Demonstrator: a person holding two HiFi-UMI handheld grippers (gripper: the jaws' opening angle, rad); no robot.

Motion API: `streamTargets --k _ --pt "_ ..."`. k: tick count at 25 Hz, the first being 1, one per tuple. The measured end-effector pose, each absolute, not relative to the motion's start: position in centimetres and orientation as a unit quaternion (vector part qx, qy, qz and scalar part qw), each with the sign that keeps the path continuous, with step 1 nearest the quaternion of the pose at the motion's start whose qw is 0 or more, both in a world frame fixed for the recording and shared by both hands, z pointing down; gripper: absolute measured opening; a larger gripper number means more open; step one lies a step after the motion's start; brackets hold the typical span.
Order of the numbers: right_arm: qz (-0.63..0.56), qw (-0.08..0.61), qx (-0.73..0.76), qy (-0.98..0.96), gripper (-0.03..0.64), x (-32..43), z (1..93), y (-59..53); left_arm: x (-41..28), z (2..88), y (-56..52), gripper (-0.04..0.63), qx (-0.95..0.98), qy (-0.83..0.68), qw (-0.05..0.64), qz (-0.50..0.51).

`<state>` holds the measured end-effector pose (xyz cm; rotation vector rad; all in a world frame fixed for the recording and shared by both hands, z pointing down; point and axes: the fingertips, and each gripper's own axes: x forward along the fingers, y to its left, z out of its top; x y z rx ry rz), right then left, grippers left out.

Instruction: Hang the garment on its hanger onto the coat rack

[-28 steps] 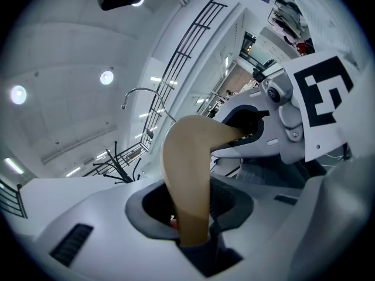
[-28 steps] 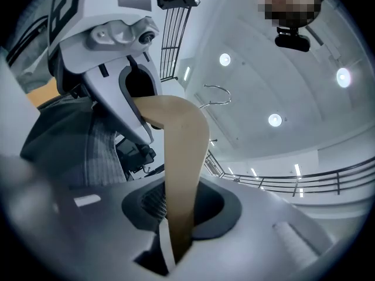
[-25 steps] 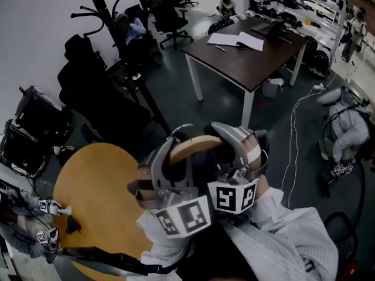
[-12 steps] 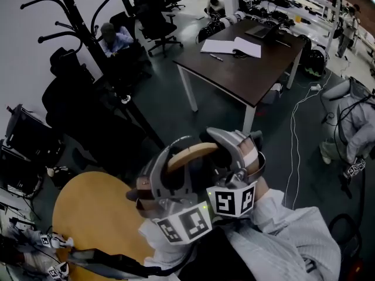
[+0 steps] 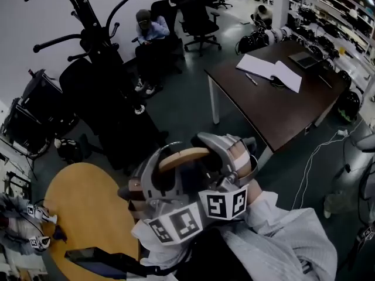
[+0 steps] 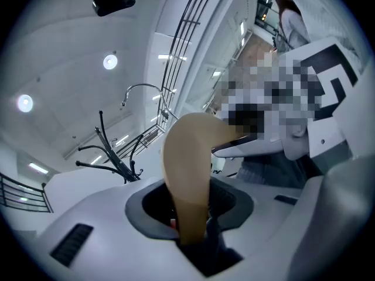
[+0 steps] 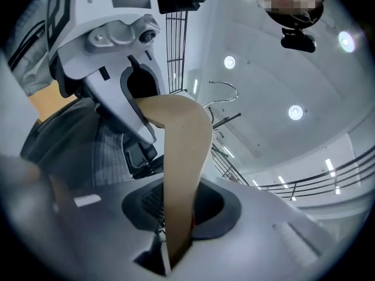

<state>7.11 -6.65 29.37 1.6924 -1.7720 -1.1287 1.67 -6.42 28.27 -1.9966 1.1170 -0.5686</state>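
A wooden hanger [image 5: 181, 156] is held up between my two grippers in the middle of the head view. My left gripper [image 5: 153, 177] is shut on its left arm and my right gripper [image 5: 234, 160] on its right arm. The left gripper view shows the tan wood [image 6: 187, 174] clamped in the jaws [image 6: 190, 227], with the metal hook [image 6: 140, 89] above. The right gripper [image 7: 176, 227] grips the wood [image 7: 181, 157] likewise. A pale grey checked garment [image 5: 281, 239] hangs below the hanger. The black coat rack [image 5: 96, 34] stands at the upper left, apart from the hanger.
A round wooden table [image 5: 88, 215] lies at the lower left with a black strap [image 5: 94, 256] on it. A dark desk [image 5: 275, 104] with an open notebook [image 5: 269, 72] stands at the right. Office chairs [image 5: 196, 13] and a seated person [image 5: 149, 28] are behind the rack.
The view has swung toward the coat rack, which now looks larger and nearer; the desk has slid right. Both grippers keep their hold on the hanger.
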Motion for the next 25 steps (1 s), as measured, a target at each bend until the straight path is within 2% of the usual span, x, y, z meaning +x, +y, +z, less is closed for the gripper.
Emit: streamTargets --k 11,18,25 --pt "-0.451 0.140 0.506 -0.721 0.075 12.8 26.6 -16.2 7.4 26.1 -14.1 0.121 -0.698 0.585 0.324 -0.256" --pt "-0.450 0.124 0.481 -0.742 0.081 12.0 28.0 -22.5 6.8 27.6 -20.0 0.121 -0.686 0.604 0.298 -0.274" --pt "-0.436 0.118 0.488 -0.747 0.085 8.4 25.9 -30.6 3.5 25.4 -27.9 0.121 -0.683 0.598 0.318 -0.272"
